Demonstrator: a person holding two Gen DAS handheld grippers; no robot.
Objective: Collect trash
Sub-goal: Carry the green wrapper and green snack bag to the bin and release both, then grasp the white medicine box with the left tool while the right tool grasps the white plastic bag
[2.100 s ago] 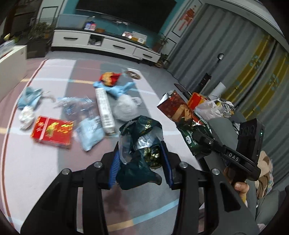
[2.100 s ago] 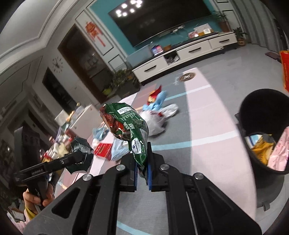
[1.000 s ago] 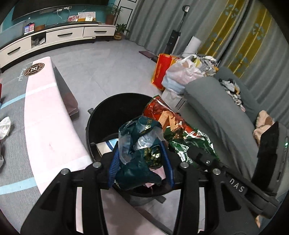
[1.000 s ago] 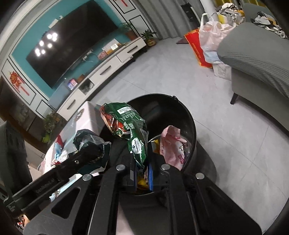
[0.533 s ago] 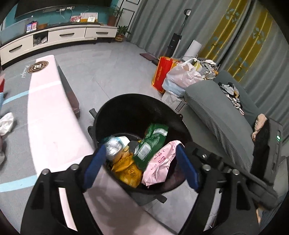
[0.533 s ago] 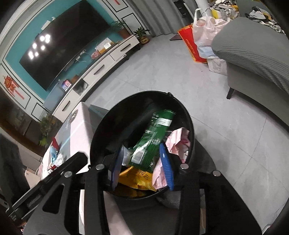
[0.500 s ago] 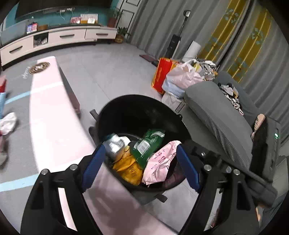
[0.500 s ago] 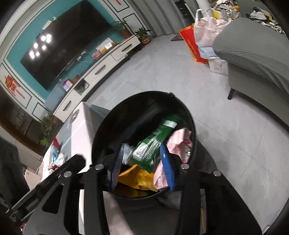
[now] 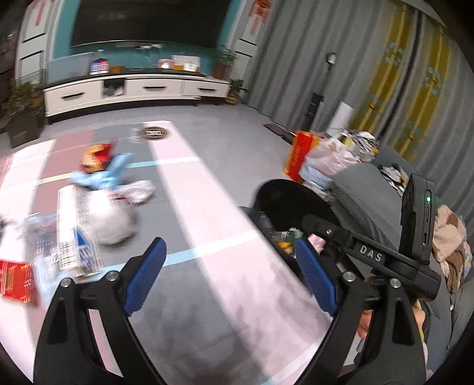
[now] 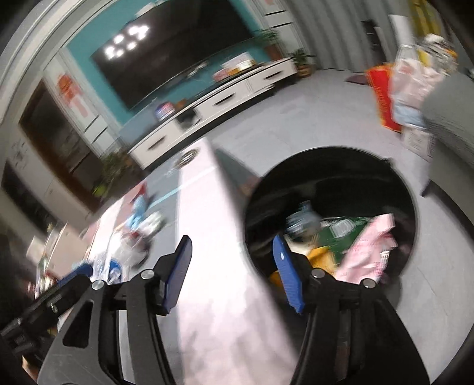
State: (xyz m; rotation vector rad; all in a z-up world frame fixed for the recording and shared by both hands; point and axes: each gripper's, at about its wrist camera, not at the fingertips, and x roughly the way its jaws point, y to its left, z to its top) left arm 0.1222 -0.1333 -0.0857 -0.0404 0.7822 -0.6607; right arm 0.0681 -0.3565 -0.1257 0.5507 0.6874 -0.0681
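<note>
Indoor light was even and moderately bright. Ceiling lamps glared off the TV (image 10: 177, 56). Motion blur smeared both views, worst on the litter (image 9: 89, 207) and bin (image 10: 331, 213). Fisheye bent the edges, and dark vignetting filled the corners.

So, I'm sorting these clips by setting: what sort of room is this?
Most likely a home living room: a large dark wall-mounted television over a long white low cabinet, a grey fabric sofa, and long grey curtains.

Left gripper (image 9: 229, 259) and right gripper (image 10: 232, 259), fingers wide apart, both empty
</note>
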